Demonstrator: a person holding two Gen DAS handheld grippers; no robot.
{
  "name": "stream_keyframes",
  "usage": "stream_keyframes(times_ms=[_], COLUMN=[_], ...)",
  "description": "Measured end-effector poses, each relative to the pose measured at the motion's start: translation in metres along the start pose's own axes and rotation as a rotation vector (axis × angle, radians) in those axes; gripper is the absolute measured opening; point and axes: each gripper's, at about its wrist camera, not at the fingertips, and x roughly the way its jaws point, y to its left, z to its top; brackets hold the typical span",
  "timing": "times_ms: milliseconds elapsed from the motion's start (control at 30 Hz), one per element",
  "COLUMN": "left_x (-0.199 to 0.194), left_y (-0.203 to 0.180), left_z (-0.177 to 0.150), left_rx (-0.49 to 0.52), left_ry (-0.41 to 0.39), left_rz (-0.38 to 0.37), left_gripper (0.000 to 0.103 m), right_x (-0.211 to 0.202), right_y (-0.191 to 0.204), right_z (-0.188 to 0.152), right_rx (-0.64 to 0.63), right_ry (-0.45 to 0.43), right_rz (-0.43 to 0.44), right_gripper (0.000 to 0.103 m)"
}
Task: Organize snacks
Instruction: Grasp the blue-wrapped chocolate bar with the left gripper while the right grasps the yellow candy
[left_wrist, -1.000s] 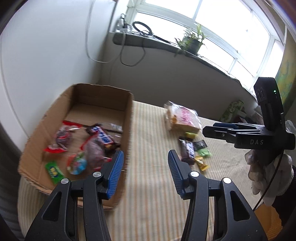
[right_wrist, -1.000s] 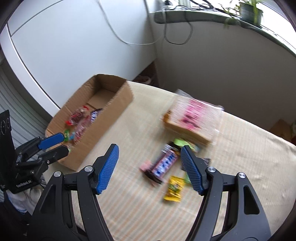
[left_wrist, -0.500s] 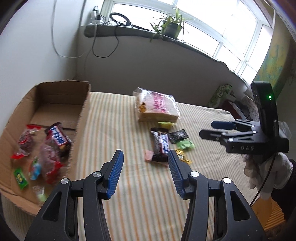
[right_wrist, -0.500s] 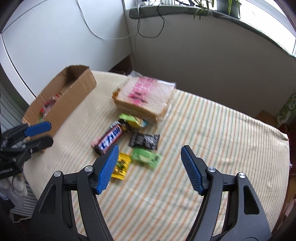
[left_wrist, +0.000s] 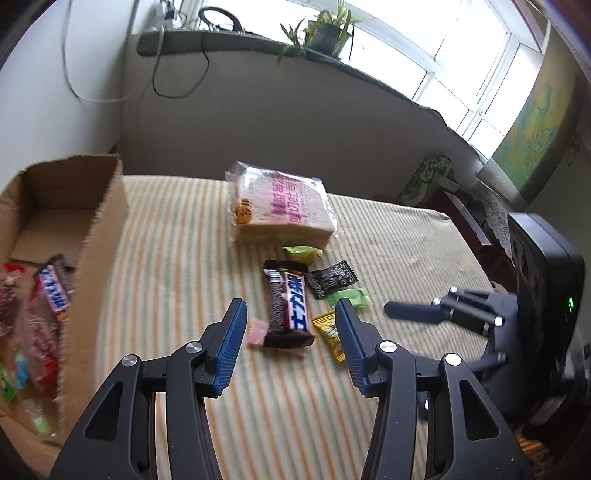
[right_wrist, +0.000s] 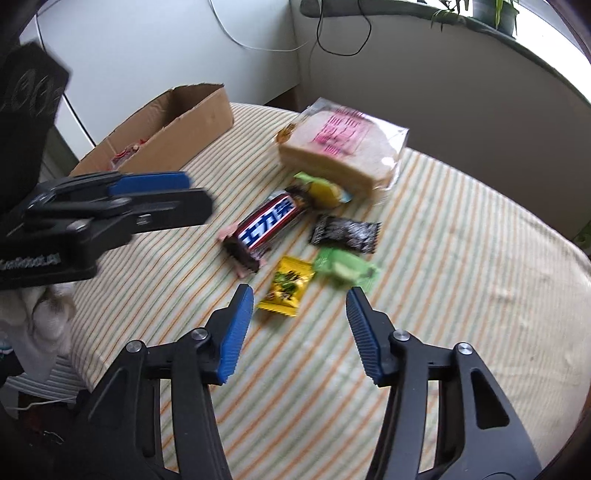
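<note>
Snacks are bunched tight on the striped table (left_wrist: 177, 258), so the left gripper (left_wrist: 288, 332), part open and empty over the chocolate bar (left_wrist: 288, 306), could easily drag the pink candy (left_wrist: 257, 331) along too. The right gripper (right_wrist: 300, 314), jaws just narrowed with nothing between them, hangs near the yellow packet (right_wrist: 286, 286); both hands could bump, with the cardboard box (left_wrist: 107, 206) way off left.

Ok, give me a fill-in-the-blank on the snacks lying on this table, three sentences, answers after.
1. The bagged bread has ____ lettering on its wrapper.
2. The chocolate bar lies between the cardboard box and the ____ candy packet.
3. The small packet nearest the right claw is ____.

Missing words: pink; black; yellow
</note>
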Motion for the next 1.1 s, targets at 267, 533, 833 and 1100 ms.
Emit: stream_keyframes(times_ms=[267,533,833,1100], left_x=[0.036,0.056,0.063,0.057], left_y=[-0.001,0.0,0.002,0.002], left_z=[0.01,0.013,0.012,0.009], left_rx=[-0.005,-0.011,-0.018,-0.012], left_ry=[0.082,0.131,0.133,0.119], left_rz=[0.018,0.025,0.04,0.043], left_gripper=[0.037,0.037,0.028,0.028], right_x=[0.015,0.032,0.046,0.044], right_y=[0.003,0.005,0.02,0.019], right_z=[-0.005,0.001,0.012,0.011], right_rx=[0.045,0.059,-0.015,-0.043], right_ry=[0.008,0.027,0.037,0.037], right_rz=[0.033,0.033,-0.058,-0.094], right_gripper=[0.046,0.04,0.035,0.026])
